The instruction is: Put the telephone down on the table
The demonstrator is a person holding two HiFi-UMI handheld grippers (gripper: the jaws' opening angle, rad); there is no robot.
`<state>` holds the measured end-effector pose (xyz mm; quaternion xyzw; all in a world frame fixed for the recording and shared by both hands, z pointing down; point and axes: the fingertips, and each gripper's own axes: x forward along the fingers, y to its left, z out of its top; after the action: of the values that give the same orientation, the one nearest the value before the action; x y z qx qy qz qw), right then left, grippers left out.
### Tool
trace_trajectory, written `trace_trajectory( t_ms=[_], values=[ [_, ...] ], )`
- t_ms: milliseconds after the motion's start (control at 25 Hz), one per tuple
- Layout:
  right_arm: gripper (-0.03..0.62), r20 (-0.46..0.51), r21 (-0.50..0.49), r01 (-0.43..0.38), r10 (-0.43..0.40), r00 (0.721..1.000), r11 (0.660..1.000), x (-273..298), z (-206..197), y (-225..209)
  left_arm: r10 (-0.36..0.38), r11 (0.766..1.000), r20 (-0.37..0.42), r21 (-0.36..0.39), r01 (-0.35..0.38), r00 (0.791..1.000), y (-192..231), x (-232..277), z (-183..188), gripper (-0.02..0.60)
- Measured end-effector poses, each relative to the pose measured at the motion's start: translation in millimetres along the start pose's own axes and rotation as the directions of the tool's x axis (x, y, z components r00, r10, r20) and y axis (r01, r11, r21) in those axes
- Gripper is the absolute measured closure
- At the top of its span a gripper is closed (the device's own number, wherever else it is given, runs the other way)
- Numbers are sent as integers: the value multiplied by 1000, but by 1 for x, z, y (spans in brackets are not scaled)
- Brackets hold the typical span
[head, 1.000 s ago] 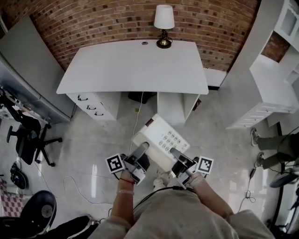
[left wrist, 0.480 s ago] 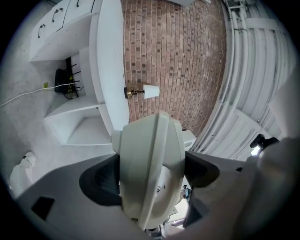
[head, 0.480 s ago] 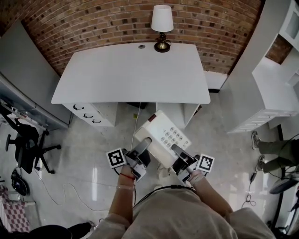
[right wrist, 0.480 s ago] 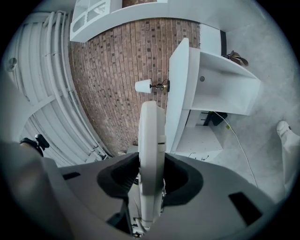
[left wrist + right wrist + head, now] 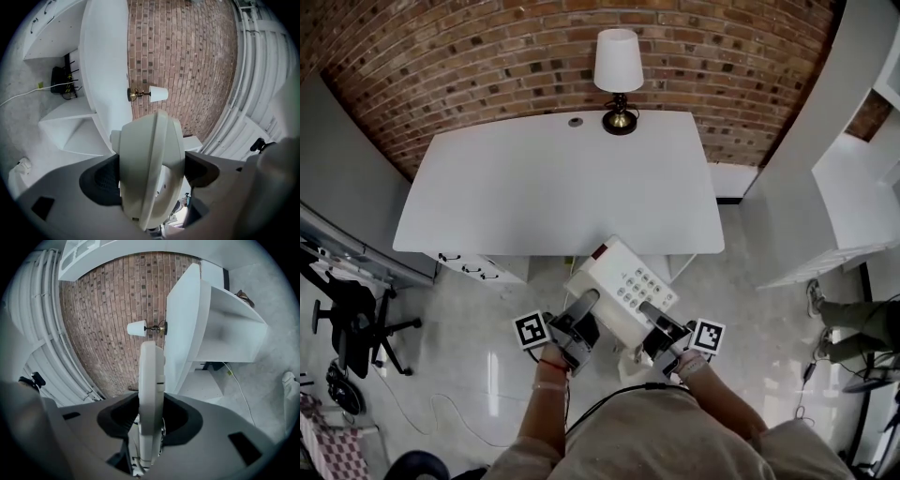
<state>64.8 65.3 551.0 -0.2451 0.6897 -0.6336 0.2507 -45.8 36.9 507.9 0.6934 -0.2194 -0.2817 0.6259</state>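
We hold the telephone (image 5: 619, 286) between both grippers, in the air above the pale glossy floor (image 5: 478, 347). Its far corner shows against the near edge of the table (image 5: 553, 187); it doesn't rest on the table top.

Materials and shapes:
- The telephone is smooth cream plastic: a flat rectangular body with a grid of pale keys and a small red patch at its far corner.
- The table has a plain matt white top, wider at the near edge, with rounded corners.
- A lamp (image 5: 617, 66) with a white tapered shade and a dark brass-coloured base stands at the far edge of the table, against a rough red brick wall (image 5: 487, 56).

Gripper state:
- The left gripper (image 5: 581, 307) is clamped on the left side of the telephone. Its dark textured pads press on a thick, rounded section.
- The right gripper (image 5: 653, 314) is clamped on the right side, where the body is a thin, straight-edged slab between its pads.

View differences:
- Only the head view shows the key grid, the whole table top and a black office chair (image 5: 352, 314) at the left.
- Only the left gripper view shows the recess under the table, with a white cable (image 5: 28, 93) on the floor leading into it.
- Only the gripper views show the pads in contact.
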Motion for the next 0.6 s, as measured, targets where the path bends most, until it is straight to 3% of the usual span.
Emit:
trace_trajectory(
  t_ms=[600],
  values=[
    [447, 14, 21, 67, -67, 998, 998, 46, 89, -32, 37, 998, 30, -51, -35, 999, 44, 79, 58, 181]
  ],
)
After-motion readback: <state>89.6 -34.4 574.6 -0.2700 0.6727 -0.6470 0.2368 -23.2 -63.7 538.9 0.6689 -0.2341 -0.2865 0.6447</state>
